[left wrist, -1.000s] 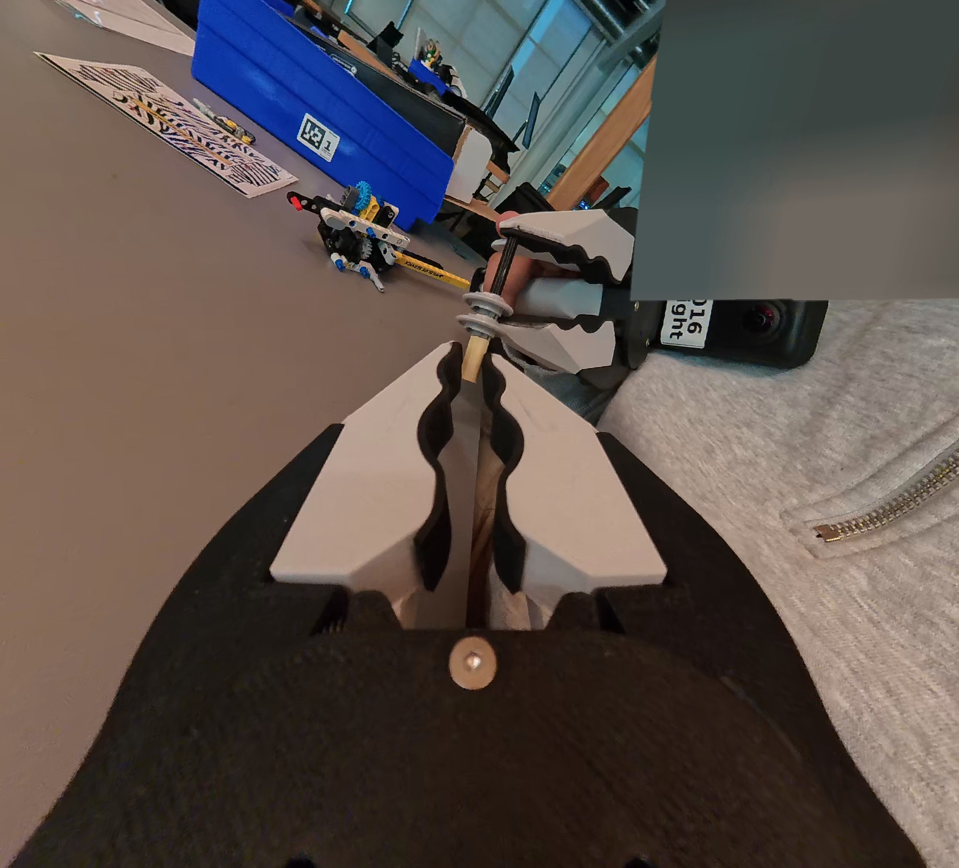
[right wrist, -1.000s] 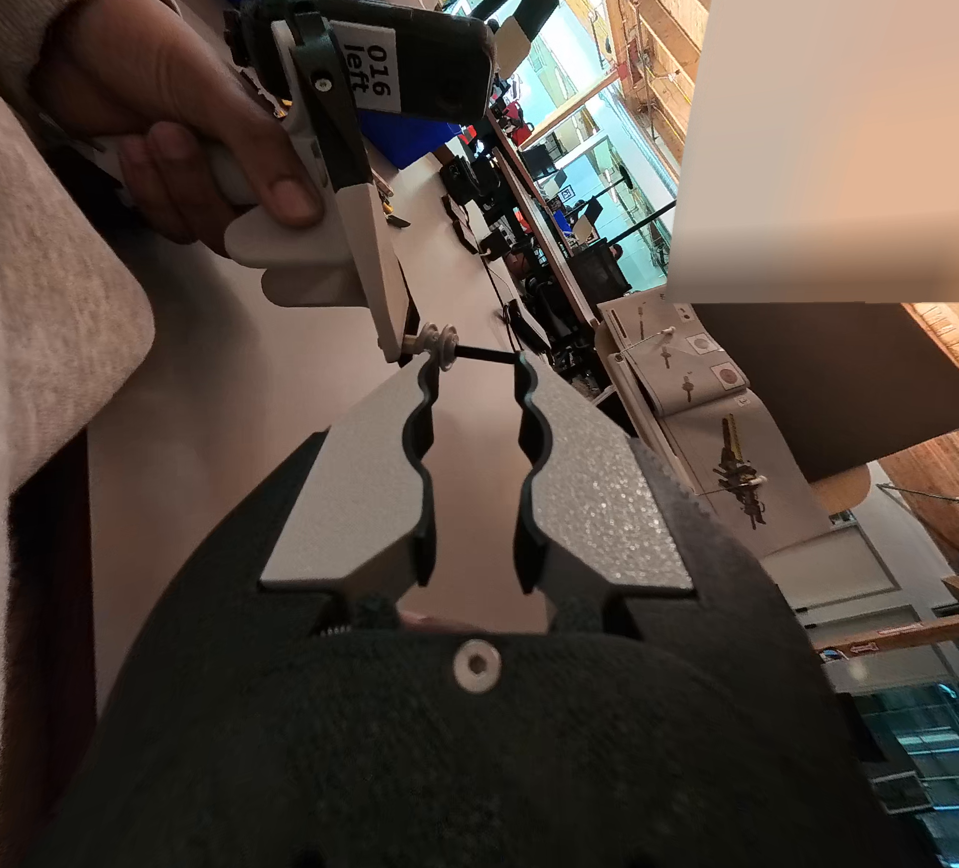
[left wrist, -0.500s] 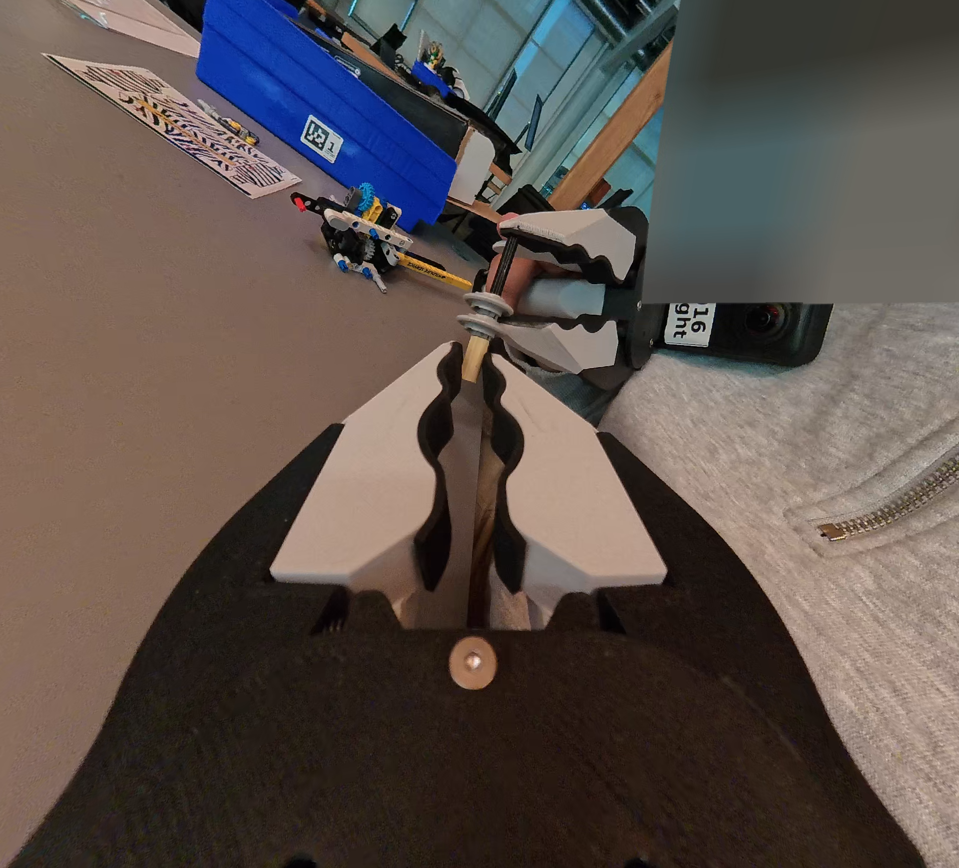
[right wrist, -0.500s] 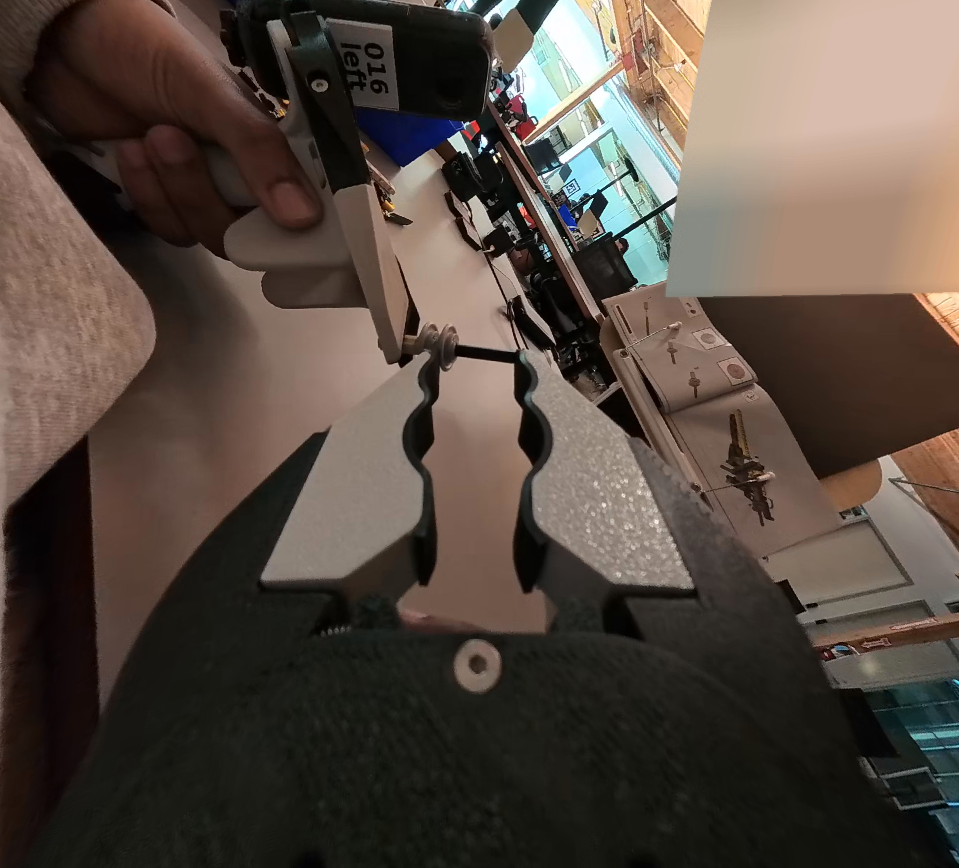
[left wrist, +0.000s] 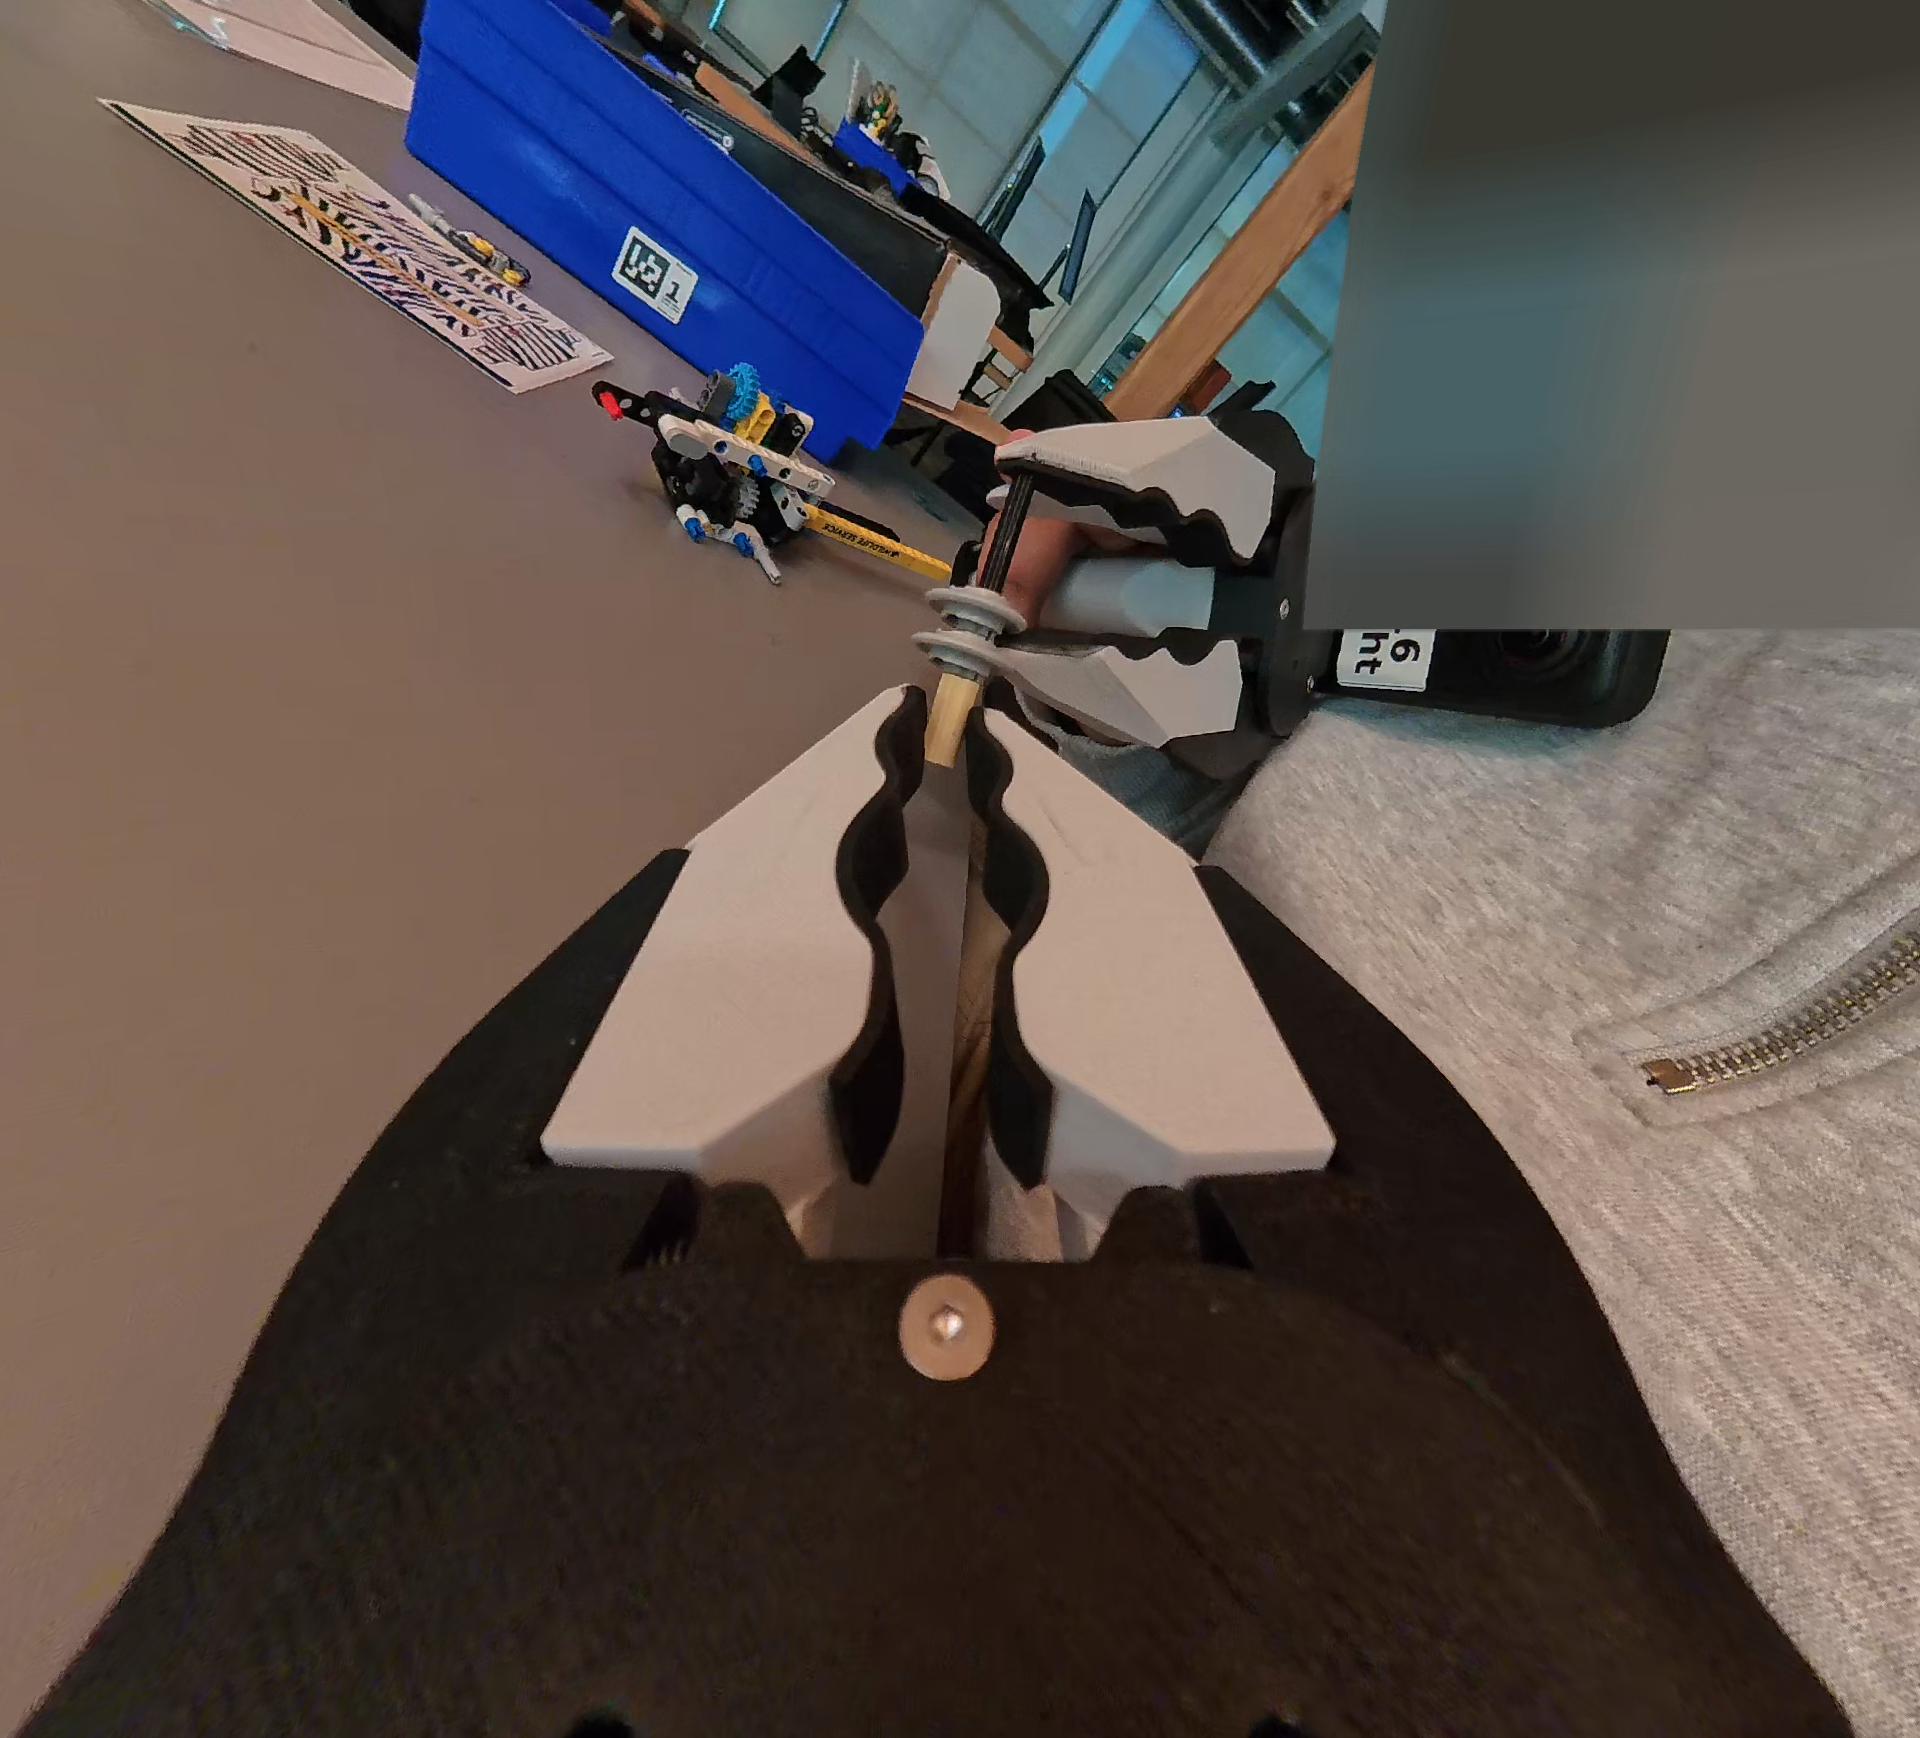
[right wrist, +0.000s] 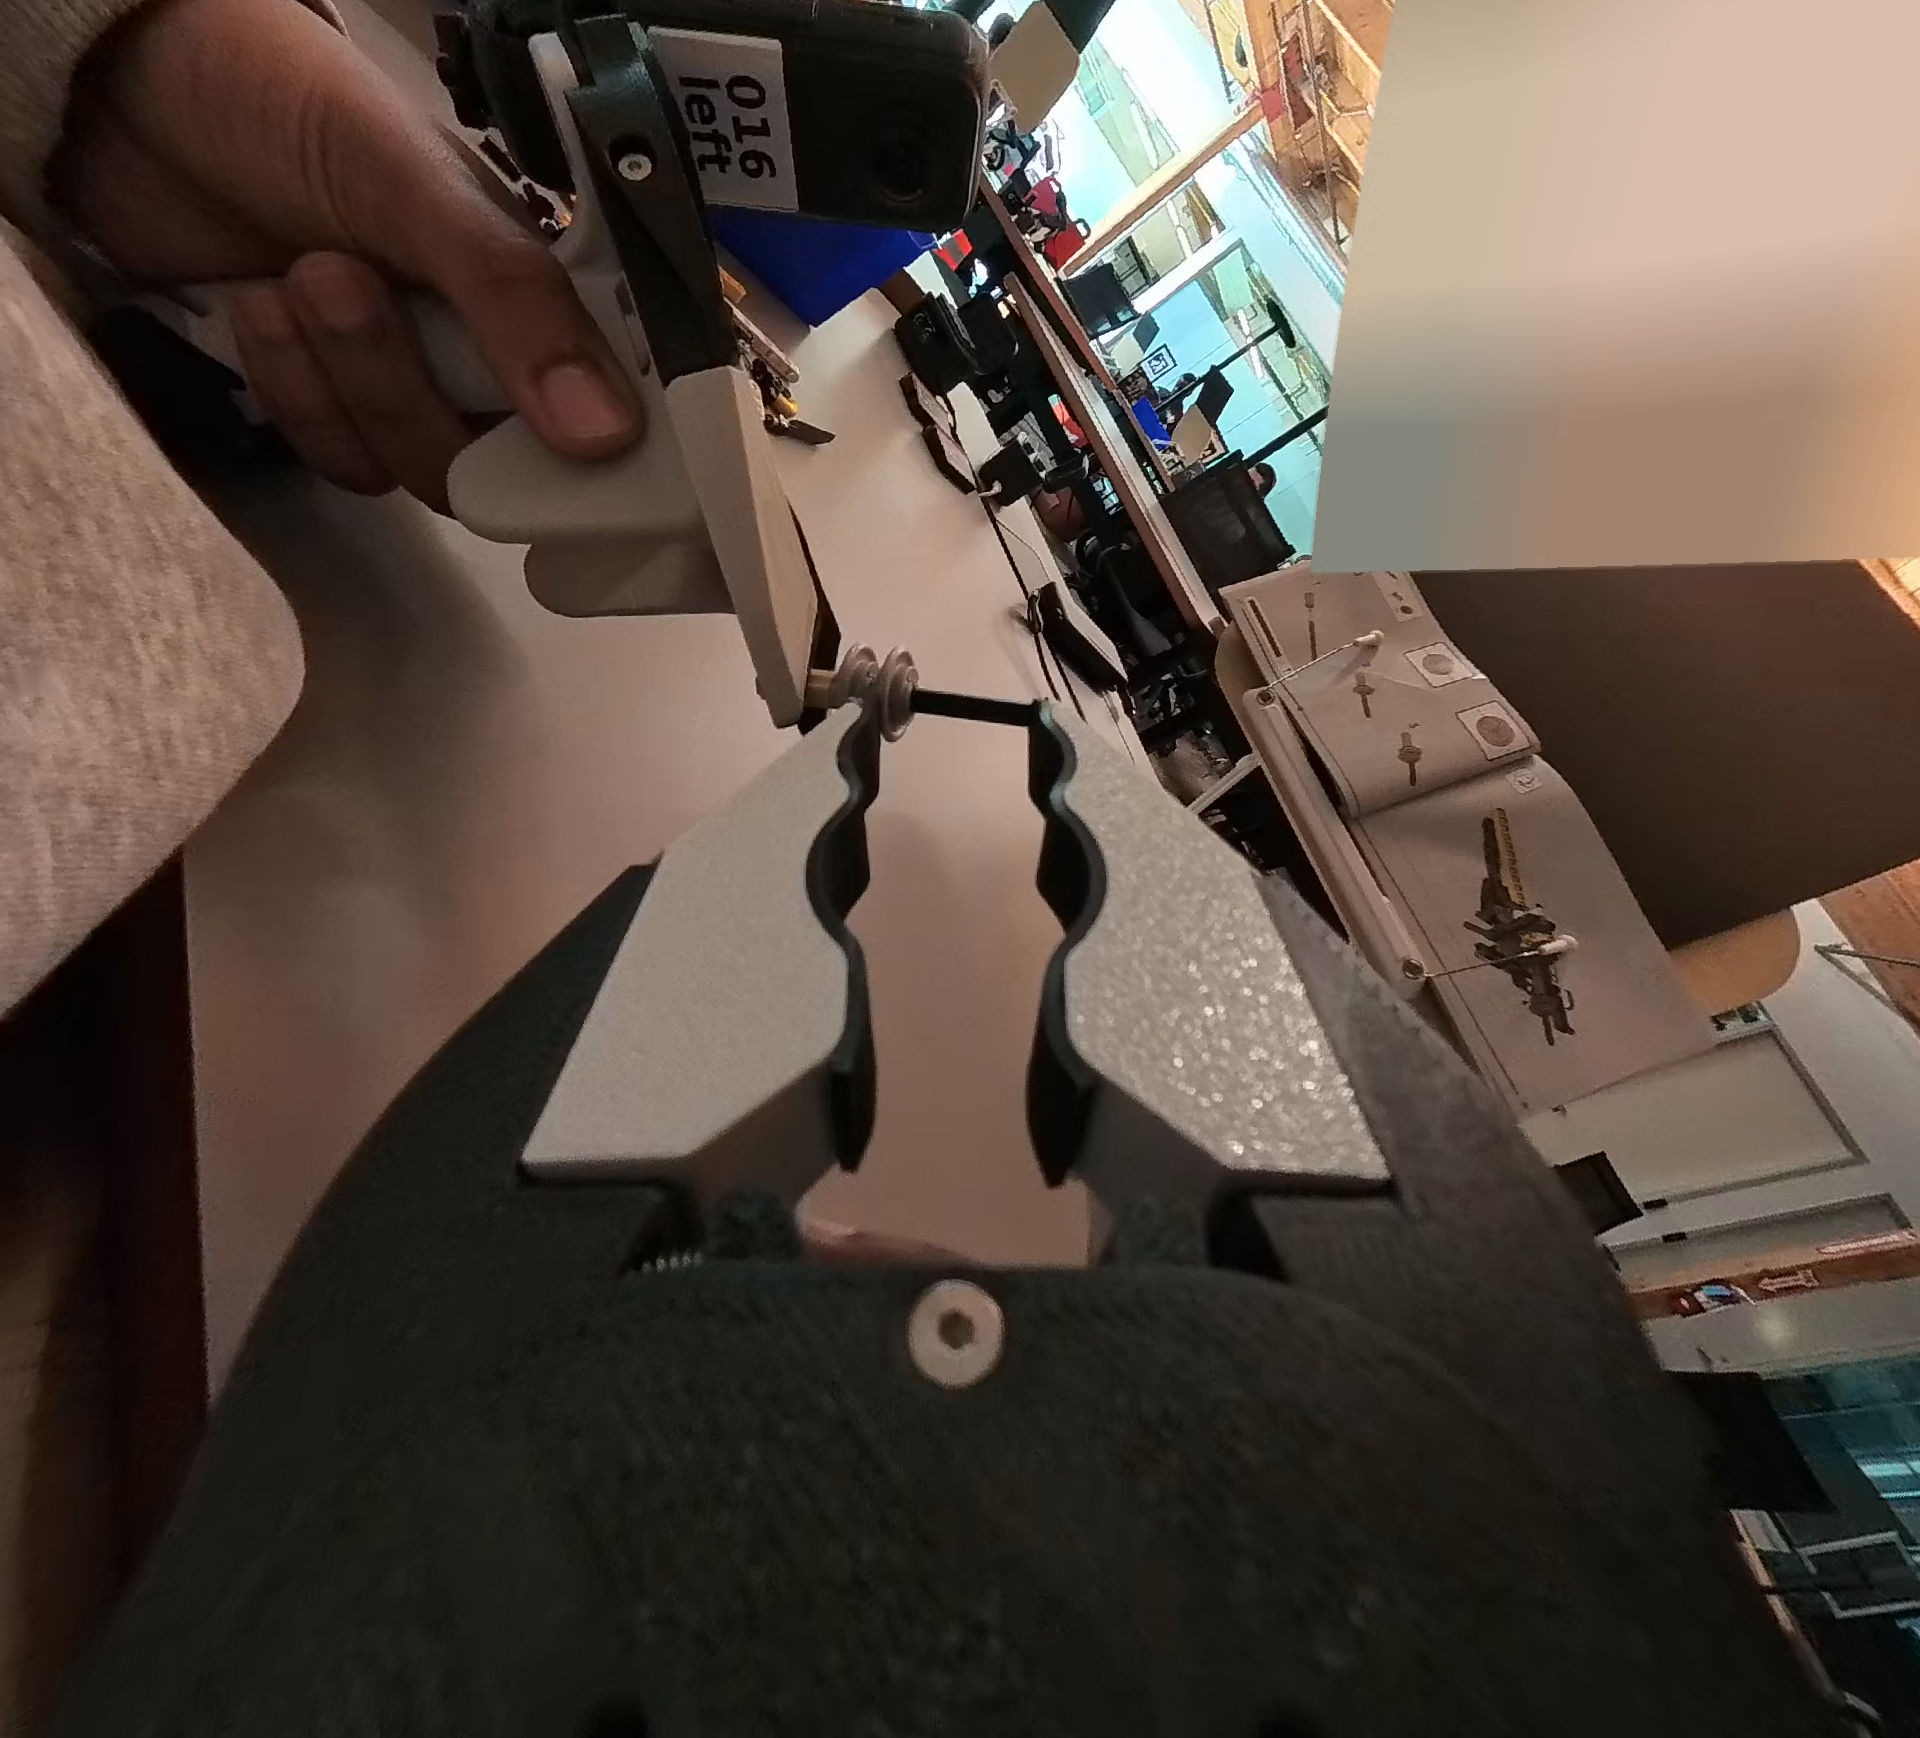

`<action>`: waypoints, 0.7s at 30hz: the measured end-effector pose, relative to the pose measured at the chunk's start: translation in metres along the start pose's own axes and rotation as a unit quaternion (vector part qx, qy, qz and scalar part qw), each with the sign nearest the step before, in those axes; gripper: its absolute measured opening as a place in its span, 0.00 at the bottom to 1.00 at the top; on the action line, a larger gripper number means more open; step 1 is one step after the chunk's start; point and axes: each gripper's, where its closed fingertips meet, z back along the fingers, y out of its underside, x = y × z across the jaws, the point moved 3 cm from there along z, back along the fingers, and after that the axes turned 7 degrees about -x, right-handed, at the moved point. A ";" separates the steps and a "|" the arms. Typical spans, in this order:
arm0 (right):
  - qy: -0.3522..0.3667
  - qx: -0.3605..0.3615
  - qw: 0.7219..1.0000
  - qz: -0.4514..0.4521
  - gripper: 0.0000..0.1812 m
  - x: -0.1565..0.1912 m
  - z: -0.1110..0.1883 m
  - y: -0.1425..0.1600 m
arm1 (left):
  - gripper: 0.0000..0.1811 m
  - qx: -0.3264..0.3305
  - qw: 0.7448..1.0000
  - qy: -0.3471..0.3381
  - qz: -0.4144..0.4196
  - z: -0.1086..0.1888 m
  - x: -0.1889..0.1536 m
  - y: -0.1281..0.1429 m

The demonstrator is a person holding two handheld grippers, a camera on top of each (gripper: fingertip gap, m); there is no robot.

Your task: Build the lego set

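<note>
At the centre of the left wrist view, the left gripper (left wrist: 943,722) has its jaws nearly closed on the tan peg end (left wrist: 948,720) of a small lego axle assembly. That assembly is a thin black axle (left wrist: 1010,527) carrying two light grey pulley discs (left wrist: 968,628) just above the tan end. Just above and to the right, the right gripper (left wrist: 1023,545) enters from the right side of the frame. Its jaws stand partly open, spanning the black axle lengthwise: one tip rests at the axle's far end, the other against the grey discs.

In the right wrist view the same axle (right wrist: 971,704) bridges the right gripper's (right wrist: 951,720) two tips at frame centre, discs (right wrist: 883,678) at the left tip. The left gripper (right wrist: 774,639) comes down from the upper left, held by a person's hand (right wrist: 343,254).

On the grey counter (left wrist: 260,649), left of centre, sits a partly built black, white, blue and yellow lego model (left wrist: 732,473), in front of a blue plastic bin (left wrist: 623,202). A printed sticker sheet (left wrist: 353,239) lies in the upper left. An open instruction booklet (right wrist: 1455,815) shows at the right of the right wrist view.
</note>
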 end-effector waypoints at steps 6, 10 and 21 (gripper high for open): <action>-0.002 0.002 1.000 -0.002 0.15 0.000 0.000 0.001 | 0.02 0.000 1.000 -0.002 0.002 0.000 0.001 0.000; -0.002 0.003 1.000 -0.002 0.16 0.001 -0.001 0.001 | 0.02 0.000 1.000 -0.004 0.003 0.000 0.001 0.000; -0.006 0.011 1.000 -0.008 0.15 0.002 -0.002 0.004 | 0.02 0.003 1.000 -0.008 0.012 0.000 0.003 0.001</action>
